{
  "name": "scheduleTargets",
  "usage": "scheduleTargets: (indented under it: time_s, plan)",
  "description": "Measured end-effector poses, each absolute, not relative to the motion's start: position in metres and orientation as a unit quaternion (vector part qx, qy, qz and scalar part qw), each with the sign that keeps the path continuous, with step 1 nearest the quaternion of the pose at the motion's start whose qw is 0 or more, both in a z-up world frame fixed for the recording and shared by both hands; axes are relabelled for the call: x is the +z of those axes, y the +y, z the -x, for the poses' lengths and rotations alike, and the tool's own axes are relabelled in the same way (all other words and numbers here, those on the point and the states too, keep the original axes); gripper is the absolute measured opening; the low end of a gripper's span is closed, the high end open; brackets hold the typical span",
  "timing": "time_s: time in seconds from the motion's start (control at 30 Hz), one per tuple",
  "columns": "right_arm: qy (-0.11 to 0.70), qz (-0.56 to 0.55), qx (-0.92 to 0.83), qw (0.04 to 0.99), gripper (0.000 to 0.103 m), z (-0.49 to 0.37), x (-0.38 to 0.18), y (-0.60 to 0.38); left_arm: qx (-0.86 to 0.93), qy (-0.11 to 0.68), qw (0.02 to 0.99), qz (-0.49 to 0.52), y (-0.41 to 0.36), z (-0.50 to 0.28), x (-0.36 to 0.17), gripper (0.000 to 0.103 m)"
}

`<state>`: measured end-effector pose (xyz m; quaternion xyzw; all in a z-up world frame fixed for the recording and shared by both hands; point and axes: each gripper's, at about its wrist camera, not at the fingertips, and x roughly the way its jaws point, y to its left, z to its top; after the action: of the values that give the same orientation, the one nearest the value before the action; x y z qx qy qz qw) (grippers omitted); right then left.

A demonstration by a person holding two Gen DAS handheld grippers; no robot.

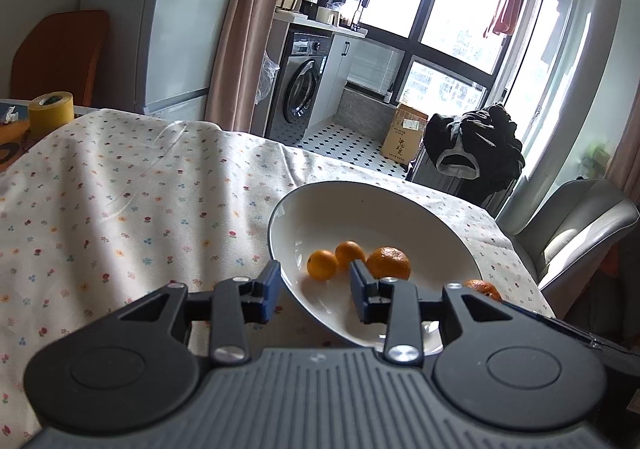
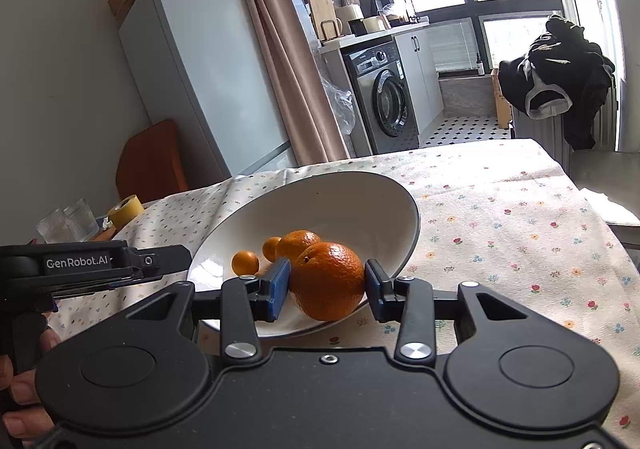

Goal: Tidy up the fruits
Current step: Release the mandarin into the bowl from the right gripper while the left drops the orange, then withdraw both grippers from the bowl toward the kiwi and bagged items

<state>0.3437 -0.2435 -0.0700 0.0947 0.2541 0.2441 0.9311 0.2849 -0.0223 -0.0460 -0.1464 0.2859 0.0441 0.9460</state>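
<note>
**Oranges going into a white bowl, one more on the way**

Worktop (image 1: pixel 120 189) under a flowered cloth fills both views, with a kitchen and bright windows beyond. Near its front edge sits a wide white bowl (image 1: pixel 340 209), tilted up on its left side. The left tongs (image 1: pixel 314 291) straddle the bowl's near-left rim, pads apart and not pressing on it as far as can be seen.

The right tongs (image 2: pixel 326 281) are clamped on a large orange (image 2: pixel 326 281), held over the bowl's near rim.

Inside the bowl lie a medium orange (image 1: pixel 389 263) and two small oranges (image 1: pixel 322 265), close together near the middle.

Judging by this, sorting is well along: three fruits are in the bowl and a fourth is about to be released. No other loose fruit is visible on the cloth.
</note>
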Motion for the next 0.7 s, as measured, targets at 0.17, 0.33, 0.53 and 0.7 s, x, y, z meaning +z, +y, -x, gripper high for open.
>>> scheduleTargets:
  time_s: [0.17,0.33,0.53,0.7]
  plan:
    - [0.258,-0.1,0.238,0.931,0.039,-0.345,-0.068,-0.242,0.067,0.279,0.944,0.163,-0.007,-0.27,-0.044,0.046]
    - [0.238,-0.098,0.233,0.938,0.043,-0.338,-0.057,-0.241,0.073,0.271,0.945,0.168,0.002,-0.255,-0.04,0.051]
    - [0.235,-0.091,0.235,0.939,0.047,-0.326,-0.047,-0.238,0.075,0.267,0.946,0.168,0.009,-0.24,-0.036,0.071]
    - [0.236,-0.077,0.231,0.941,0.052,-0.313,-0.044,-0.236,0.077,0.261,0.948,0.166,0.013,-0.227,-0.034,0.075]
